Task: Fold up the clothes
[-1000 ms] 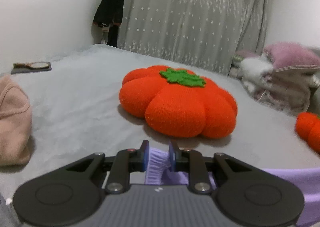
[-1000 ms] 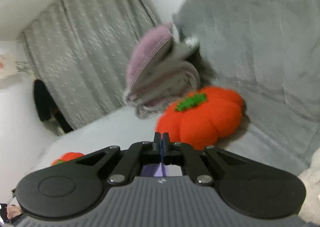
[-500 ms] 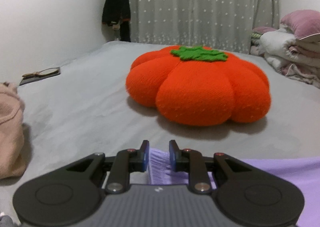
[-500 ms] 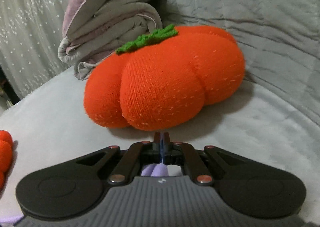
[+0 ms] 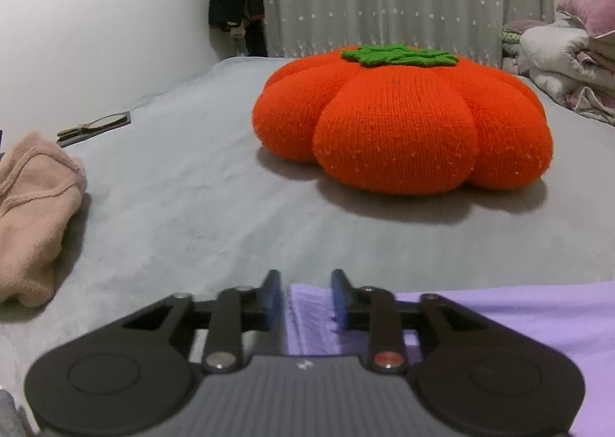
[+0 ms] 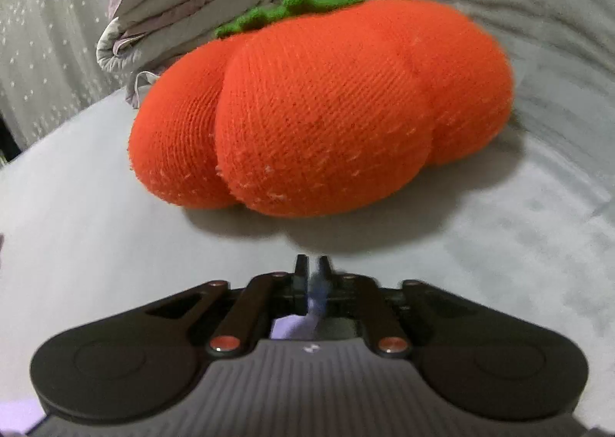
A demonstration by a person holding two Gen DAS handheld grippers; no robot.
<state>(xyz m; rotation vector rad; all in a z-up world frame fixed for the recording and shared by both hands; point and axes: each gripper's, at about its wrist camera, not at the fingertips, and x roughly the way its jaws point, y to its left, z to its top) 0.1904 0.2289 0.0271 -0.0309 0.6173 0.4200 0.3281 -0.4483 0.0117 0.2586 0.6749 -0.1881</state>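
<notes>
A lilac garment (image 5: 519, 314) lies flat on the grey bed (image 5: 184, 206), stretching right from my left gripper (image 5: 306, 283). Its ribbed edge still stands between the blue pads (image 5: 273, 294), but the jaws are opening and a gap shows beside the left pad. In the right wrist view my right gripper (image 6: 313, 267) sits low over the bed with its jaws opening too. A blurred strip of the same lilac garment (image 6: 292, 325) hangs loosely between them.
An orange pumpkin cushion (image 5: 403, 121) lies ahead of the left gripper, and another orange cushion (image 6: 319, 110) sits close in front of the right one. A pink cloth (image 5: 34, 206) is heaped at the left. Folded bedding (image 5: 565, 52) is stacked at the back right. Glasses (image 5: 96, 125) rest near the wall.
Both grippers came down to the bed with the lilac garment, the right one swinging far across toward its cushion. Both pairs of jaws have since spread apart, loosening the cloth.
</notes>
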